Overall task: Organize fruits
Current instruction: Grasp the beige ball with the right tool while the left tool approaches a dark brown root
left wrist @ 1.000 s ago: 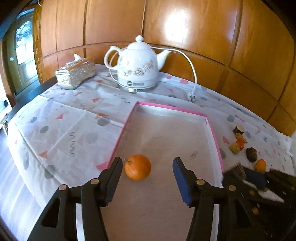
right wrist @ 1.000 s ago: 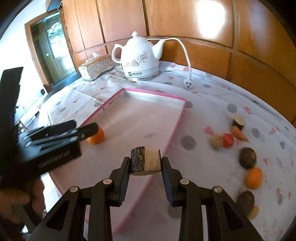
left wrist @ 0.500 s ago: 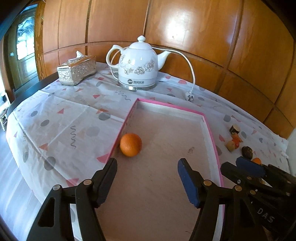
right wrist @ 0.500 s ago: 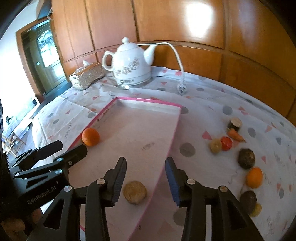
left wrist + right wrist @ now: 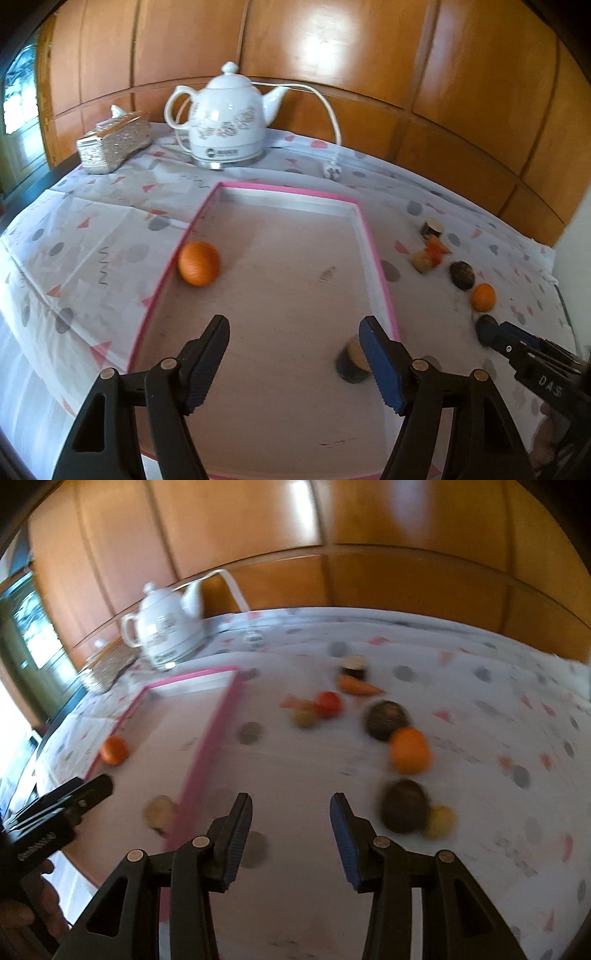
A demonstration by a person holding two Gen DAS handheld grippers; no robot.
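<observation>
A pink-rimmed tray (image 5: 373, 243) (image 5: 207, 746) holds an orange (image 5: 198, 263) (image 5: 114, 750) at its left side and a brown cut piece (image 5: 351, 363) (image 5: 159, 810) near its right rim. My left gripper (image 5: 293, 363) is open and empty above the tray's near part. My right gripper (image 5: 291, 827) is open and empty over the cloth right of the tray; it also shows in the left wrist view (image 5: 491, 332). Loose fruits lie on the cloth to the right: an orange (image 5: 410, 750) (image 5: 484, 296), dark round fruits (image 5: 403, 805) (image 5: 386, 714), a red one (image 5: 328, 703), a carrot-like piece (image 5: 358, 686).
A white electric kettle (image 5: 225, 118) (image 5: 166, 631) with cord and a silver tissue box (image 5: 112, 142) stand behind the tray. A wooden panel wall runs along the back. The patterned tablecloth (image 5: 92, 236) covers the table; its edge drops off at the left.
My right gripper has swung right, away from the tray, leaving the brown piece in the tray. My left gripper has drawn back slightly; the orange in the tray stays put.
</observation>
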